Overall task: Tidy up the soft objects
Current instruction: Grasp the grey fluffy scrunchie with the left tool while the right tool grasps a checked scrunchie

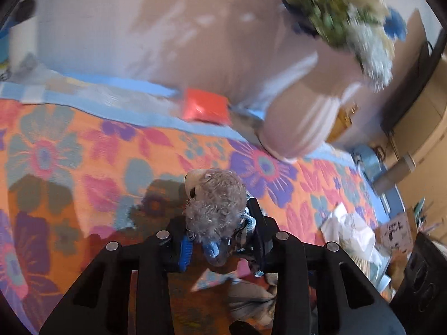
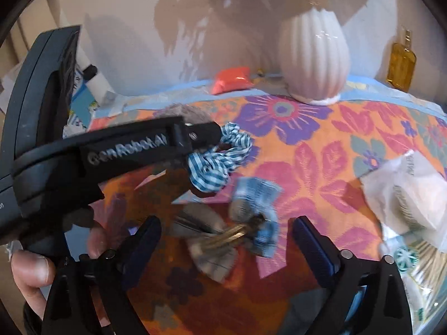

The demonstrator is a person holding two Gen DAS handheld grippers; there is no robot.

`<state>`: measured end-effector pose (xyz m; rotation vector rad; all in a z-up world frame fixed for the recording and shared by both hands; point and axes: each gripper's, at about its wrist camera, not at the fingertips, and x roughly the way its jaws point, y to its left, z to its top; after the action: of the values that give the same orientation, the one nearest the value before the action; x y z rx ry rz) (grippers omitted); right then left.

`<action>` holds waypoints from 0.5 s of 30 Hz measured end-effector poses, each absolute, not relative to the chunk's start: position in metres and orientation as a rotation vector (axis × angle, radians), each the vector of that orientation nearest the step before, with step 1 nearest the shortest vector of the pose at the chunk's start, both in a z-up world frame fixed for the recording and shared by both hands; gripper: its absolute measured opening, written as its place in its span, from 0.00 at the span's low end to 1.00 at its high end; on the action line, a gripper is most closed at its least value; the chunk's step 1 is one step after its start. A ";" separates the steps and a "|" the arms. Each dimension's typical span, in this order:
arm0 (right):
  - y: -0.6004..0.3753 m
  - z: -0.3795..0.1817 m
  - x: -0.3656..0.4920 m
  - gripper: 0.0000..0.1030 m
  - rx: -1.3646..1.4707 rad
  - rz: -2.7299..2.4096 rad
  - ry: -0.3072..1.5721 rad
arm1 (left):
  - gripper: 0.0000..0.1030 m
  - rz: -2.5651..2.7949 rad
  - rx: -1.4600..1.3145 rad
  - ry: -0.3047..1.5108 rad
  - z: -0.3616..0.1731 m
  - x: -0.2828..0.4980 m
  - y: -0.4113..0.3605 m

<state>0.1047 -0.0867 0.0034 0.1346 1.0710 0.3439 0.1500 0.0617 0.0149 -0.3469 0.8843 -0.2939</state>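
Note:
A grey fuzzy plush toy (image 1: 215, 203) with blue-and-white striped cloth parts (image 2: 218, 164) sits between the jaws of my left gripper (image 1: 218, 240), which is shut on its sides just above the floral tablecloth (image 1: 83, 145). In the right wrist view one black finger (image 2: 195, 136) of that gripper reaches in from the left over the toy. My right gripper (image 2: 229, 241) is open, pointing down at the cloth. A small beige-and-blue fabric bow with a gold ring (image 2: 226, 234) lies blurred between its fingertips, touched by neither.
A white ribbed vase (image 2: 315, 64) with flowers (image 1: 335, 8) stands at the back by the wall. An orange-red pouch (image 2: 232, 79) lies left of it, an amber bottle (image 2: 401, 67) to the right. Plastic-wrapped packs (image 2: 405, 195) crowd the right edge. A person's hand (image 2: 30, 273) is at lower left.

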 end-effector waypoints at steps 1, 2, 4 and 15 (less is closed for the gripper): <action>-0.086 0.003 0.105 0.83 0.144 0.358 1.072 | 0.30 -0.257 -0.318 0.870 0.017 0.148 0.065; -0.084 0.002 0.105 0.73 0.137 0.355 1.069 | 0.30 -0.233 -0.303 0.860 0.018 0.146 0.068; -0.084 0.000 0.104 0.68 0.090 0.329 1.063 | 0.30 -0.233 -0.326 0.852 0.019 0.145 0.077; -0.100 0.019 0.083 0.21 0.163 0.433 0.947 | 0.30 -0.241 -0.379 0.790 0.028 0.140 0.086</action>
<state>0.0827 -0.1002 0.0188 0.1635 0.9465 0.4332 0.1402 0.0859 0.0282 -0.3794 0.7898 -0.2413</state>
